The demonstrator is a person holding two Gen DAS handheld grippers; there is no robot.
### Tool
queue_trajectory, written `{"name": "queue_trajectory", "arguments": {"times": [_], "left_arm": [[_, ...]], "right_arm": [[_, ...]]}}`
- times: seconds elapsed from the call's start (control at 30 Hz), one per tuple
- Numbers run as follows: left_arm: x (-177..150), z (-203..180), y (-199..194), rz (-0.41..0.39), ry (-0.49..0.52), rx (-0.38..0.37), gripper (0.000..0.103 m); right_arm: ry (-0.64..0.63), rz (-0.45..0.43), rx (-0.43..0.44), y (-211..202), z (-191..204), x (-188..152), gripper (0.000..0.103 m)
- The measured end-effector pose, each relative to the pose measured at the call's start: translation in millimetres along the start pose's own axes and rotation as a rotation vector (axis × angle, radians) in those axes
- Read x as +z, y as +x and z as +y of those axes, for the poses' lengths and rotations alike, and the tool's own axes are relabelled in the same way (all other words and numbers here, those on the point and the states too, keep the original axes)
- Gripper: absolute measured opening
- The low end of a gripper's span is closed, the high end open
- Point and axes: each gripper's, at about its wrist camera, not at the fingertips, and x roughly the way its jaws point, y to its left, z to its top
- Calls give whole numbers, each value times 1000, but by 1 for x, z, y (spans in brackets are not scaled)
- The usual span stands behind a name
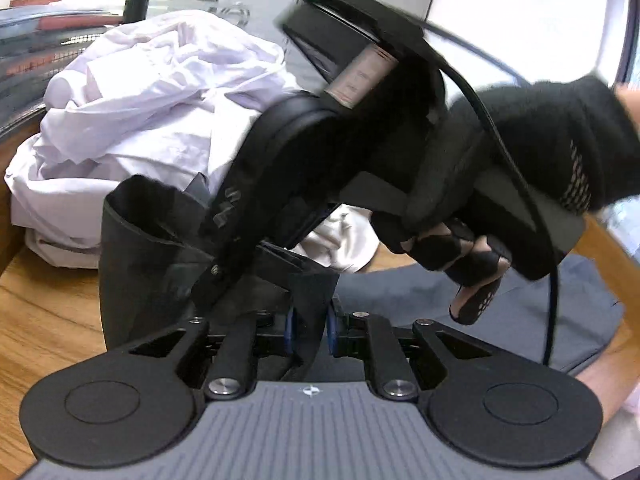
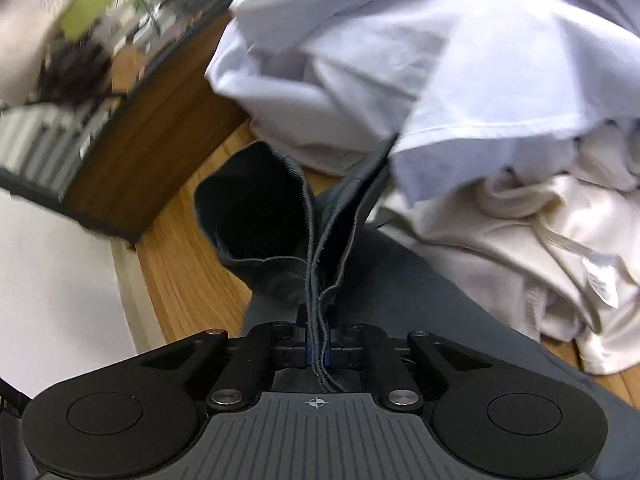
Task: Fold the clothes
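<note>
1. Left view: my left claw (image 1: 311, 330) stands a little open, with a fold of the dark trousers (image 1: 160, 264) between its blue pads; I cannot tell whether they press it. My gloved right hand (image 1: 532, 184) crosses ahead.
2. Right view: my right claw (image 2: 318, 346) is clamped on the trousers' (image 2: 276, 236) bunched hem, above the wooden table (image 2: 188, 264), beside the white pile (image 2: 400, 60).

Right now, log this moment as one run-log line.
phase: gathering hem | right gripper: fingers shut on dark grey garment | left gripper: same fabric between fingers, grip unclear | white clothes pile: behind
</note>
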Motion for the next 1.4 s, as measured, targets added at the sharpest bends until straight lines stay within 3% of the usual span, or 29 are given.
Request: {"name": "queue_trajectory", "arguments": {"times": [0.03,0.13,0.2,0.4,0.57,0.83,1.17,1.23,1.3,1.4], "left_arm": [[0,3,-7,-18,-18,-36,38],[-7,14,-32,-77,-97,-99,49],[-17,26,-45,-96,-202,-99,51],[-28,57,-49,-13,-315,128,51],[-21,64,-52,4,-343,206,51],[-4,0,-26,42,-261,236,54],[-6,-94,21,100,-181,206,54],[-5,-108,30,116,-162,198,55],[-4,-120,37,132,-137,190,55],[-4,-131,46,149,-96,178,57]], "right_arm": [[26,-25,12,-8,-5,-3,7],[99,-95,40,-33,-19,-18,7],[133,-133,40,-52,-31,-33,7],[276,-229,23,-109,-83,-92,7],[367,-296,-1,-157,-129,-148,7],[473,-370,-50,-232,-208,-248,7],[571,-421,-63,-274,-297,-340,8],[601,-427,-49,-272,-312,-353,19],[640,-424,-106,-270,-322,-370,29],[690,-430,-181,-274,-334,-395,29]]}}
